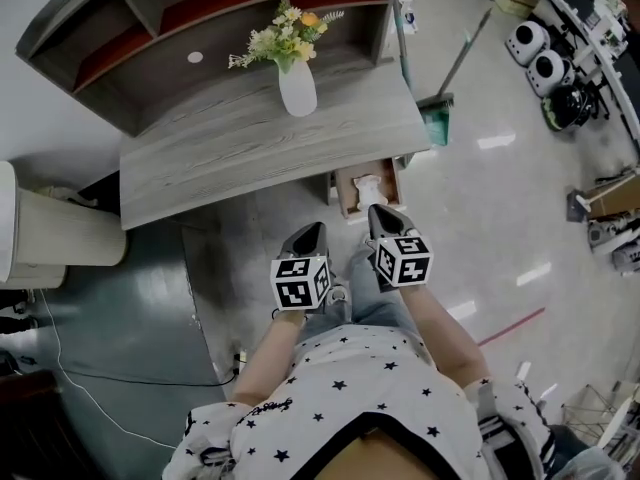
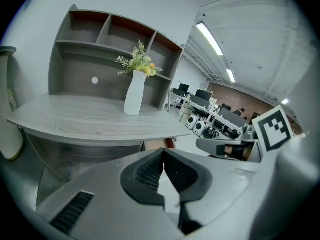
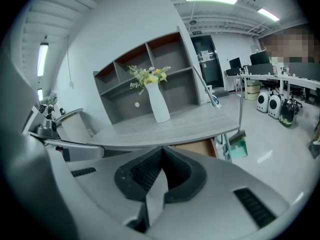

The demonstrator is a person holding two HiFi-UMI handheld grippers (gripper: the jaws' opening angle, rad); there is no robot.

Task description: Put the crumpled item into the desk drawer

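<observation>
The grey wooden desk (image 1: 230,138) has a small drawer (image 1: 345,196) pulled open under its right end. A white crumpled item (image 1: 368,185) lies inside the drawer. My left gripper (image 1: 308,238) is held close to my body, in front of the desk and left of the drawer, jaws shut with nothing between them. My right gripper (image 1: 385,218) sits just in front of the drawer, also shut and empty. Seen from the left gripper view, the fingertips (image 2: 162,151) meet below the desk edge. The right gripper view shows its shut tips (image 3: 162,149) with the drawer (image 3: 197,148) just behind them.
A white vase with flowers (image 1: 296,83) stands on the desk in front of a shelf hutch (image 1: 150,28). A broom and green dustpan (image 1: 437,118) lean at the desk's right end. A white bin (image 1: 60,233) stands to the left. A cable (image 1: 120,378) runs across the floor.
</observation>
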